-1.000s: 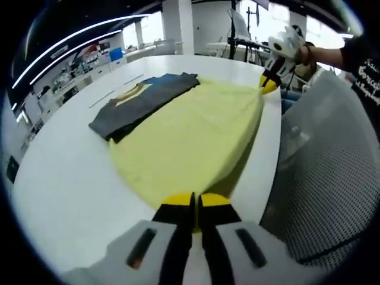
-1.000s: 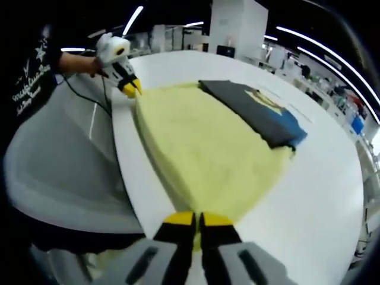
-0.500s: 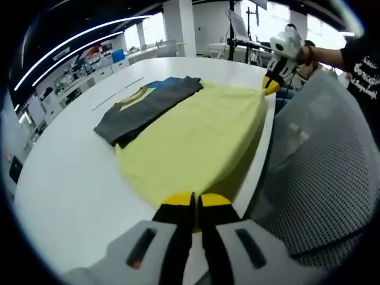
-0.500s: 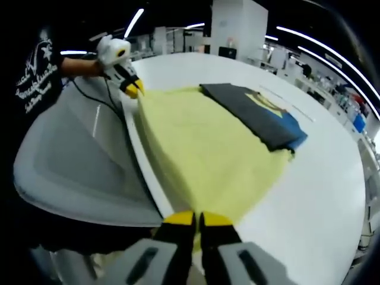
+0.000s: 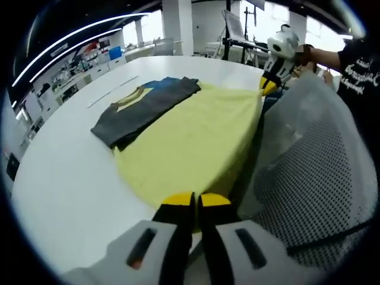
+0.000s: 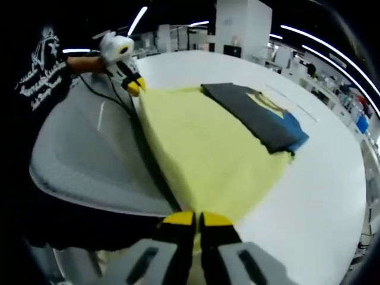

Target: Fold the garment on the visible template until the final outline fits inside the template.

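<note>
Here the left tool and the right tool each pinch a corner of the yellow garment, jaws pressed together on the cloth. The garment spans taut between them off the near edge of the white bench, its far part lying on the bench beside a dark folded shirt. The cloth looks light, soft and limp, so it should sag wherever unsupported; corner holds suit it best.

The yellow garment's near corner is hidden between the left gripper's closed yellow tips, and its far corner likewise in the right gripper. The dark folded shirt covers the garment's far edge. Any template outline on the white table is seemingly covered.
</note>
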A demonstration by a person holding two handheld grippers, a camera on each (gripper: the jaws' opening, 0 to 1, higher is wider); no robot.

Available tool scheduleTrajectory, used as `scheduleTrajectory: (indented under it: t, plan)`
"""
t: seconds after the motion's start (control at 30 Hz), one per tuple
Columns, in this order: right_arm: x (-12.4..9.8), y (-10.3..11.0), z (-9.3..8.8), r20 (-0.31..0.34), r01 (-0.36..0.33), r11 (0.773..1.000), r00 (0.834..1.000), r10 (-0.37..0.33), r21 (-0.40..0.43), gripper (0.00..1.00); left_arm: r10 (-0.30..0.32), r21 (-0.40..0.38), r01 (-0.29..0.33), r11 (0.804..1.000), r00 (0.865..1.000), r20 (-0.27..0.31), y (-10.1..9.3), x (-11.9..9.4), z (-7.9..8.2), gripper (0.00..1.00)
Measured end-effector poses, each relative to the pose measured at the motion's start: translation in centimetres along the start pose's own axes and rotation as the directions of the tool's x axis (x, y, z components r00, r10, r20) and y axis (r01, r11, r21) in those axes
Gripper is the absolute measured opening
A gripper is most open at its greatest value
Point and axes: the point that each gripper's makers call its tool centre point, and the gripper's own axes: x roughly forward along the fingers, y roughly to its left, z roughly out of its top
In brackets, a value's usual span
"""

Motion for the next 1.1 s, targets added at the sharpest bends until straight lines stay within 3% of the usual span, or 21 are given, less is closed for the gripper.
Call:
scheduleTrajectory:
  t: [0.37, 0.53, 1.1]
  plan:
    - [-1.3, 1.4, -0.3, -0.025, -0.063, 0.998, 0.998, 0.063, -0.029, 0.0, -0.058, 0.005, 0.058, 0.998, 0.998, -0.023, -2.3, -1.6, -0.3, 0.0]
    - [-2.0, 1.5, 0.2, -0.031, -0.064, 0.996, 0.998, 0.062, -0.056, 0.0, -0.07, 0.021, 0.071, 0.997, 0.997, -0.03, -2.6, -2.1, 0.3, 0.0]
    - [-4.1, -2.4, 4.2, 0.025, 0.067, 0.988, 0.998, -0.065, -0.136, 0.0, 0.025, 0.012, -0.026, 1.0, 0.999, 0.023, 0.6, -3.6, 5.0, 0.0]
